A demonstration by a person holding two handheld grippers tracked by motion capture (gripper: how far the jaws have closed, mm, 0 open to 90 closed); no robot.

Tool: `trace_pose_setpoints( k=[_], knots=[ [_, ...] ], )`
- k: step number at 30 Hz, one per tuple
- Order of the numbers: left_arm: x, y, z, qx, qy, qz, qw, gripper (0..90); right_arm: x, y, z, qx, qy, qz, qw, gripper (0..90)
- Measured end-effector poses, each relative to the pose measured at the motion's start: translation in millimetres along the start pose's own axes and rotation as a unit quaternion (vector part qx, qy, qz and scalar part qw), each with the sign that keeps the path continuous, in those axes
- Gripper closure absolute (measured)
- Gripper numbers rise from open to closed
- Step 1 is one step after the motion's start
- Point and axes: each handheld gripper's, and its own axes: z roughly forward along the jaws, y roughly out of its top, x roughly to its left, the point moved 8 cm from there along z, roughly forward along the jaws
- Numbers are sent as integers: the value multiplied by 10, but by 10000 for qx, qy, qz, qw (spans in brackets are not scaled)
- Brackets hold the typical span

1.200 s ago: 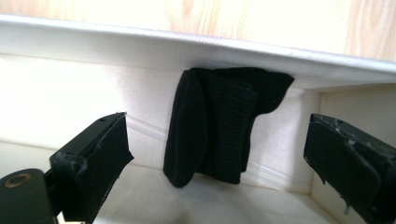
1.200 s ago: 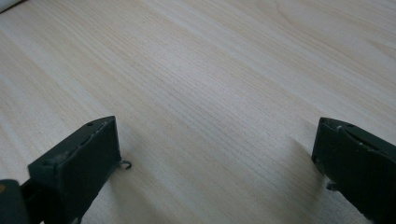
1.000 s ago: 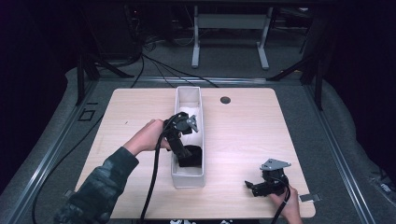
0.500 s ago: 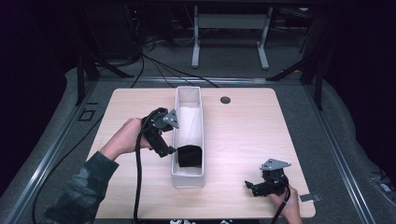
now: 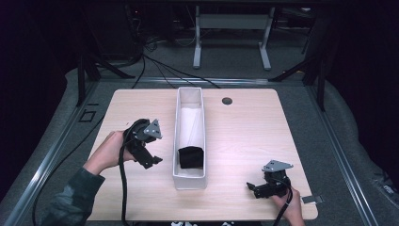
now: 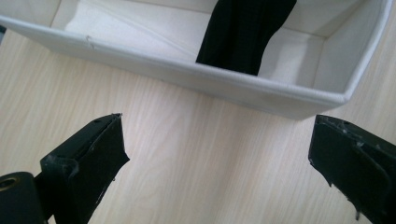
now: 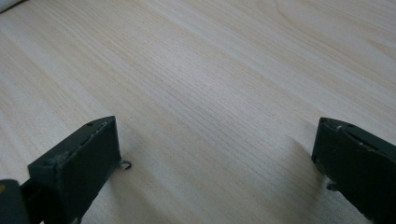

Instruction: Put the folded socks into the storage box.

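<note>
Judging the black cloth (image 5: 191, 157) in the white bin (image 5: 177, 122) soft, light and floppy, we would pinch its top fold with our left hand-held gripper (image 5: 151, 160), both hand-held grippers gaping empty.

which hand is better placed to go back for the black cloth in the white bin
Left. The left hand-held gripper hangs open just beside the white bin, facing the black cloth at its near end. The right hand-held gripper sits open at the table's near right corner, farther off.
</note>
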Motion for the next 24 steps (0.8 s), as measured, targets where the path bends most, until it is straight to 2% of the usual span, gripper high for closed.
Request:
trace_pose_setpoints(
  k=[6,9,18,24],
  knots=[
    [30,-238,25,39,140,-238,9996,32,0,0,0,-1,0,3,10000,4],
    [20,-359,54,-54,137,-426,9990,32,2,1,1,-3,2,11,10000,4],
    [-68,-740,243,-1,105,-737,9972,25,2,1,1,-3,3,11,10000,4],
    [-124,-986,383,-107,117,-1081,9940,20,2,1,1,-4,4,10,10000,4]
  ],
)
